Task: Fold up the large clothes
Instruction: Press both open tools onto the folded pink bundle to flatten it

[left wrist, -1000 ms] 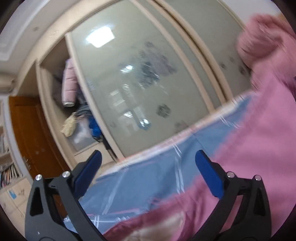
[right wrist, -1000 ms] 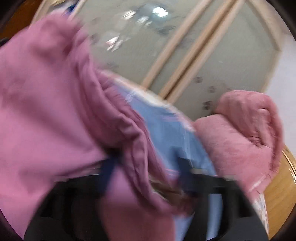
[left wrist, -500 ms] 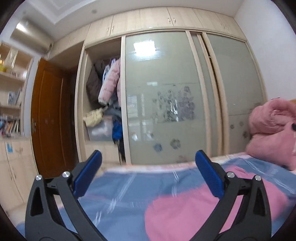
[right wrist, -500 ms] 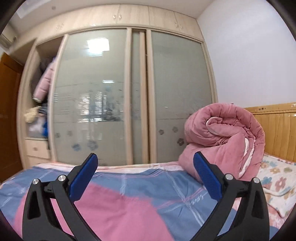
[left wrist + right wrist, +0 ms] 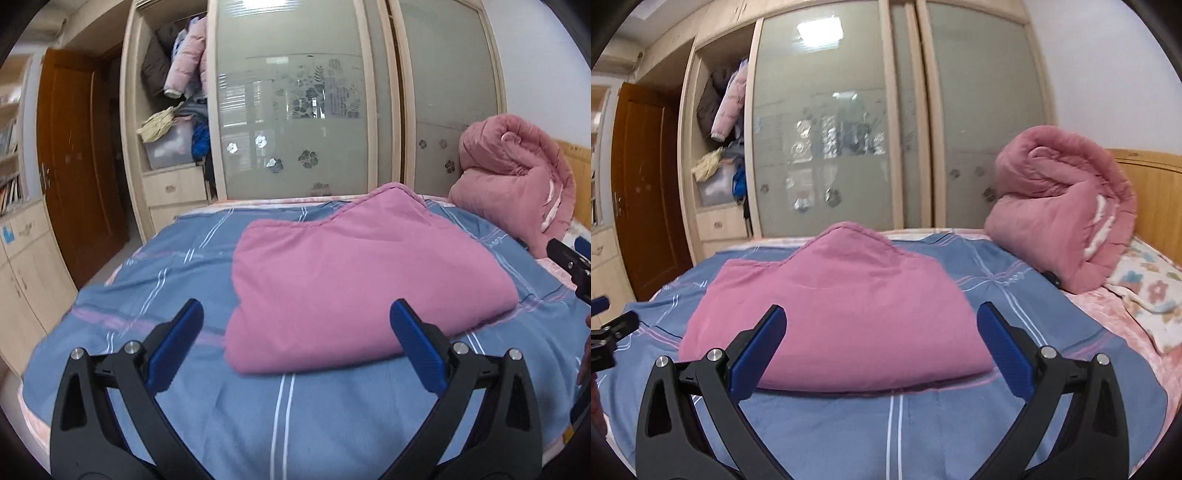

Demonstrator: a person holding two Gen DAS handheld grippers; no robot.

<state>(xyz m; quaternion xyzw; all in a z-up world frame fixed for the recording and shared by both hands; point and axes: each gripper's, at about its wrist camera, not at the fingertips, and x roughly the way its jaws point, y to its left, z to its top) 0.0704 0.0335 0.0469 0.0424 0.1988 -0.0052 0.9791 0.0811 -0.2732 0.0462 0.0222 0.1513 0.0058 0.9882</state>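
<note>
- Now spread wide and holding nothing: left gripper (image 5: 295, 345), blue fingers (image 5: 177, 343) apart, hovering just short of the near edge of the pink garment (image 5: 354, 280).
- Likewise gaping and empty: right gripper (image 5: 884, 345), pointed at the same near edge from the other side.
- Lying flat near the middle of the bed (image 5: 332, 413), on the blue striped sheet, already folded into a thick pad; one peaked corner sticking up at 12 o'clock in the right wrist view.
- Probably close to finished; likely remaining step a last tidy or one more fold, judged from the compact shape.
- To do that well: take the near corners at 5 and 7 o'clock, pinching every layer together and not just the top one.
- Lift both sides evenly and carry them toward 12 o'clock so the far peak gets covered and the edges line up.
- Avoid snagging the sheet underneath; soft cloth likely to slip or bunch if gripped shallowly.
- Counted: one pink garment, two grippers, one rolled pink quilt (image 5: 1056, 210) at 2 o'clock by the headboard, one flowered pillow (image 5: 1152, 291) at 3 o'clock, one wardrobe (image 5: 849, 122) with glass sliding doors at 12 o'clock.
</note>
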